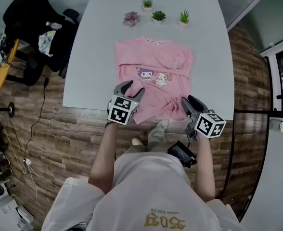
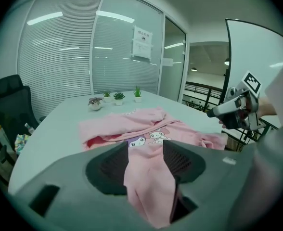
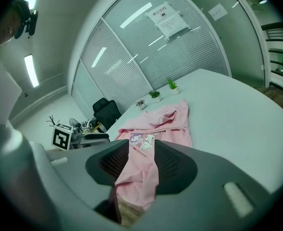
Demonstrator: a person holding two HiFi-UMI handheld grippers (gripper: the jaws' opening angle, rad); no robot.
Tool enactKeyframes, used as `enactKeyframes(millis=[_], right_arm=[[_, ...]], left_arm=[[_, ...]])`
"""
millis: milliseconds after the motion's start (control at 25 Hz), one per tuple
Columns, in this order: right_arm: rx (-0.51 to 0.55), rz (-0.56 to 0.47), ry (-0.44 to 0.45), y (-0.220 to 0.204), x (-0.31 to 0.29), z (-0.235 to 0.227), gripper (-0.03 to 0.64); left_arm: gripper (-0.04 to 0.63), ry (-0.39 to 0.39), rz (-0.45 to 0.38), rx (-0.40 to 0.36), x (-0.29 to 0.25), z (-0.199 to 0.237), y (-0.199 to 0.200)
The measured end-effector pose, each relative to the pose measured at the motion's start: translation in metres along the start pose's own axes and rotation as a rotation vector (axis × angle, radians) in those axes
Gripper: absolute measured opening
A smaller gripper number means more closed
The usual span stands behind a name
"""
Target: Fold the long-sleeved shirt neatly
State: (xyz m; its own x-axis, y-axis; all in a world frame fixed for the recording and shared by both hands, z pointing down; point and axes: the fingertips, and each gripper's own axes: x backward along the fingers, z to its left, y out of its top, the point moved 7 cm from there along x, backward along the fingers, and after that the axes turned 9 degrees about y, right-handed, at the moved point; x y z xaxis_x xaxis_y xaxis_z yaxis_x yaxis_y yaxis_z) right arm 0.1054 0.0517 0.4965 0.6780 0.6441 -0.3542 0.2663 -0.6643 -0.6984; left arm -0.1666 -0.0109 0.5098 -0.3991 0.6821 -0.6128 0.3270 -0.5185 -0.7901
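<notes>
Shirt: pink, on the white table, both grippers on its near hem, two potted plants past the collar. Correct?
Wrong count: four potted plants stand past the collar, per the head view. Rest holds: pink shirt on white table, left gripper and right gripper on its near hem.

The room is being lit by long white ceiling strip lights. One side is being closed off by a glass wall with white horizontal blinds, where a white paper notice is being displayed. A pale grey rounded tabletop is being carried over a brown wood-plank floor, and a black office chair is being kept beside its left edge.
</notes>
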Motion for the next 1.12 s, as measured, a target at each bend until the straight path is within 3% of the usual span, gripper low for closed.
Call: enactKeyframes(millis=[800, 1120], right_arm=[[0.074, 0.117, -0.006, -0.090, 0.024, 0.038, 0.167], [0.139, 0.180, -0.033, -0.107, 0.017, 0.033, 0.173]], left_arm=[[0.218, -0.006, 0.087, 0.013, 0.070, -0.037, -0.095], [0.212, -0.047, 0.181, -0.044, 0.067, -0.061, -0.130]])
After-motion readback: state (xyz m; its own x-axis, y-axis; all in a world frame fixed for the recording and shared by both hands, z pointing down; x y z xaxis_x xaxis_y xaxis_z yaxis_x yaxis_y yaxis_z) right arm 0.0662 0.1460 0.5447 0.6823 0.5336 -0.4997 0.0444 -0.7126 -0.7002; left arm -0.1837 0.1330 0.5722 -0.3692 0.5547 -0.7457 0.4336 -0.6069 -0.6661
